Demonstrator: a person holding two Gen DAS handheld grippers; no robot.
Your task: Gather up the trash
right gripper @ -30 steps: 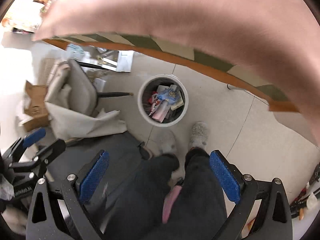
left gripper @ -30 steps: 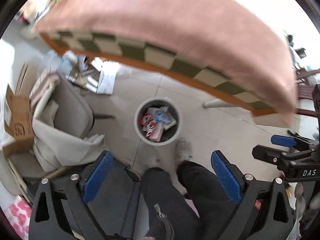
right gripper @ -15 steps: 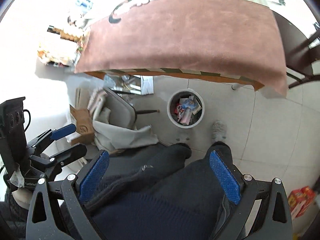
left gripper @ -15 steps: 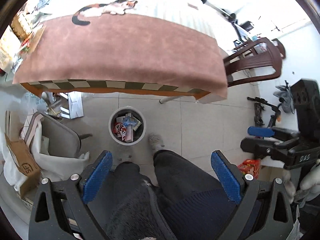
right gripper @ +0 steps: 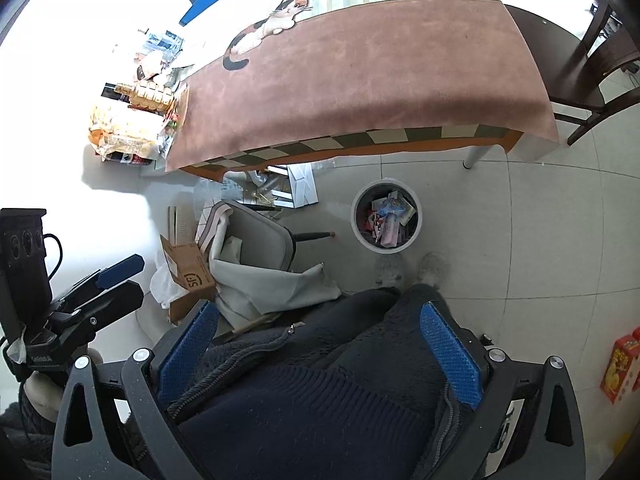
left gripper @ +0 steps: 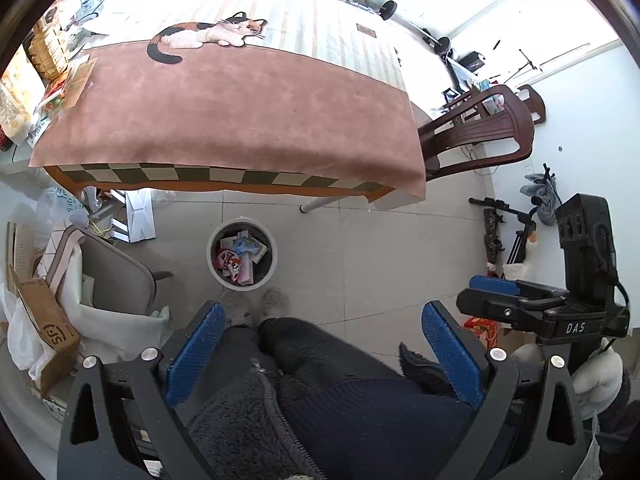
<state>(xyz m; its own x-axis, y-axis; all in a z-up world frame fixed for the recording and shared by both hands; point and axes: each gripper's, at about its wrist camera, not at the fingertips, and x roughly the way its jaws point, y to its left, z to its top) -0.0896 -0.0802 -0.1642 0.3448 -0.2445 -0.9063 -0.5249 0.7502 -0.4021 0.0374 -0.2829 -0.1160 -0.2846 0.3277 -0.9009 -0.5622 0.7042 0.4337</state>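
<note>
Two claws, left claw and right claw, both spread, empty. One round white trash bin ahead, wrappers inside. One desk beyond, brown suede-like cloth.

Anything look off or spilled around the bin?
No spill by the round white trash bin; wrappers sit inside it. The clutter is further left: an open brown cardboard box on the floor and white cloth slumped off the grey chair. Both hand-held grippers are open, empty.
</note>
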